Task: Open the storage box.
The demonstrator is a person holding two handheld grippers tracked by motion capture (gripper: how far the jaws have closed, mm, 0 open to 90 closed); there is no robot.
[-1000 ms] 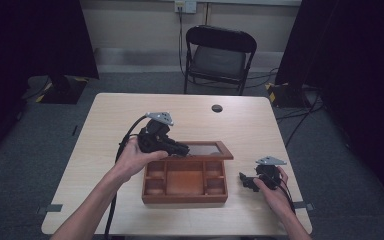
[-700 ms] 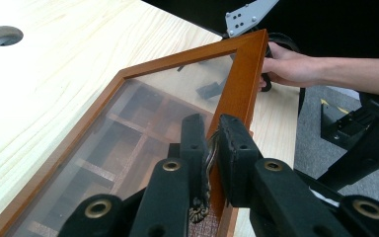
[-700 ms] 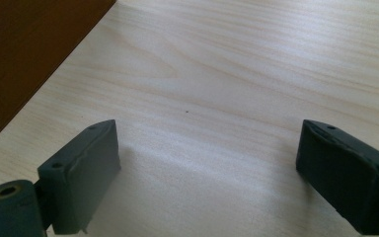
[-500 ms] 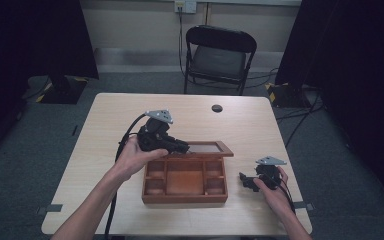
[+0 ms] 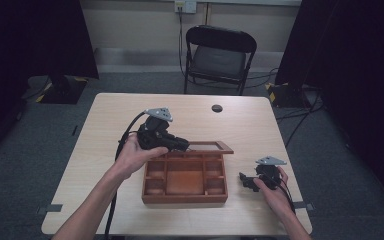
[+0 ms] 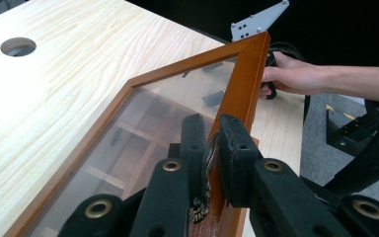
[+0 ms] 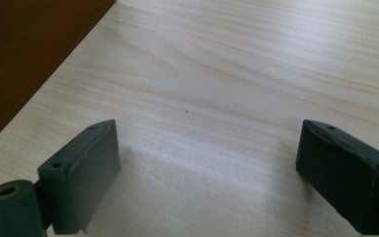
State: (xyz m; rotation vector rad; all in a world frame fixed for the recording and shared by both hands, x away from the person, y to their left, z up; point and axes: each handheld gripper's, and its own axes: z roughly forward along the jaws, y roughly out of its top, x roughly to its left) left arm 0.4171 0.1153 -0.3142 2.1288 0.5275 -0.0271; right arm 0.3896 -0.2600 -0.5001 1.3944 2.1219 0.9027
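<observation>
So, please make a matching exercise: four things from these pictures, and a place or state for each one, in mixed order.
Things:
1. left gripper
2. right gripper
3. glass lid
4. chair

States or places:
a. raised open above the wooden box
b. jaws apart over the bare table
c. beyond the table's far edge
d. clamped on the lid's frame

Pairs: 1-d, 2-b, 3-a, 4-c

Raised glass lid [image 5: 207, 146] blocks box [image 5: 185, 180] rear; bare table [image 5: 105, 130] left, beyond, right.

High view overhead facing forward, gripper views close along their jaws, all sharing the table [image 5: 105, 130].
</observation>
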